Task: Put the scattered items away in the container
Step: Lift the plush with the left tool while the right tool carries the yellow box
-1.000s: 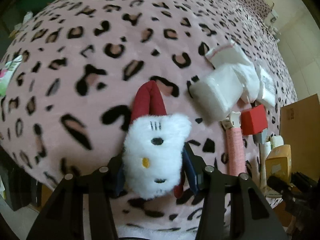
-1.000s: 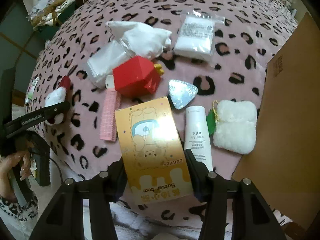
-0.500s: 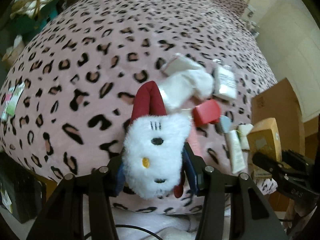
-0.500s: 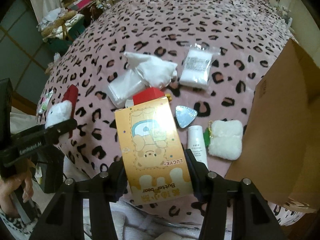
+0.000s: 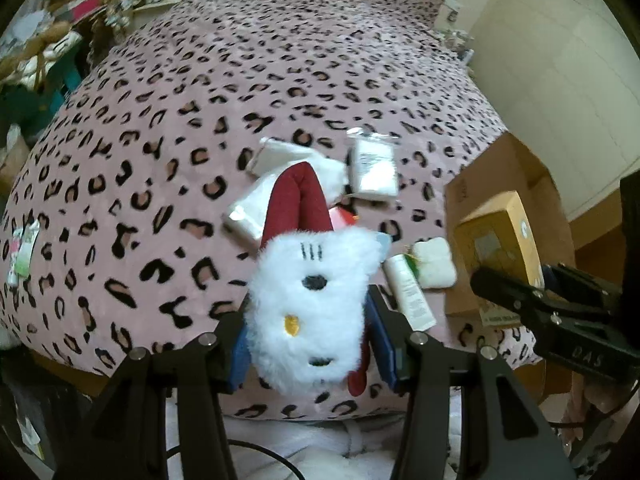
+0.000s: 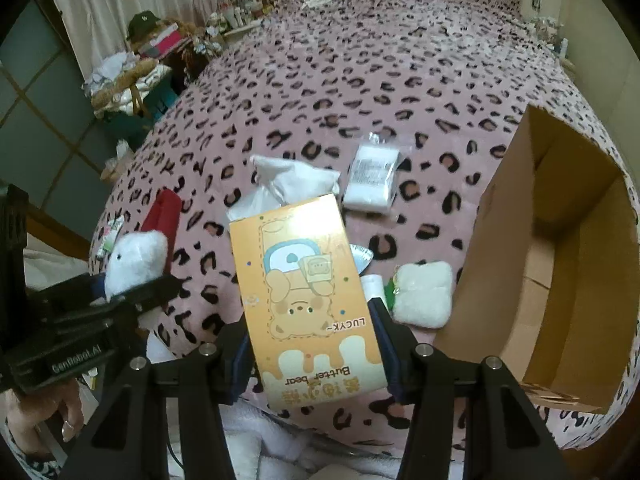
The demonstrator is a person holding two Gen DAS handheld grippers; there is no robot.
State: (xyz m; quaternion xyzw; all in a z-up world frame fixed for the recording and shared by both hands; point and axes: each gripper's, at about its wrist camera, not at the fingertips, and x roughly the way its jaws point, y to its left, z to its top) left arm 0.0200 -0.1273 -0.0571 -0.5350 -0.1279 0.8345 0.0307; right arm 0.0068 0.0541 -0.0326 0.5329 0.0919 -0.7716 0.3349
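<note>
My left gripper (image 5: 308, 344) is shut on a white plush cat toy (image 5: 312, 304) with red legs, held above the bed's front edge; it also shows in the right wrist view (image 6: 132, 264). My right gripper (image 6: 312, 344) is shut on a yellow Butter bear box (image 6: 308, 288), seen in the left wrist view (image 5: 500, 240) beside the open cardboard box (image 6: 568, 264) at the right. On the leopard blanket (image 6: 360, 80) lie white packets (image 6: 372, 180), a white tissue bundle (image 6: 296, 176), a white tube (image 5: 408, 292), a fluffy white pouch (image 6: 424, 292) and a silver triangle (image 6: 360, 258).
A small green-pink packet (image 5: 24, 252) lies at the blanket's left edge. Cluttered shelves and clothes (image 6: 132, 72) stand left of the bed. A red box (image 5: 342, 216) peeks out behind the plush.
Both grippers have risen and pulled back from the blanket with their items. The yellow box has come nearer the cardboard box, whose open inside now shows.
</note>
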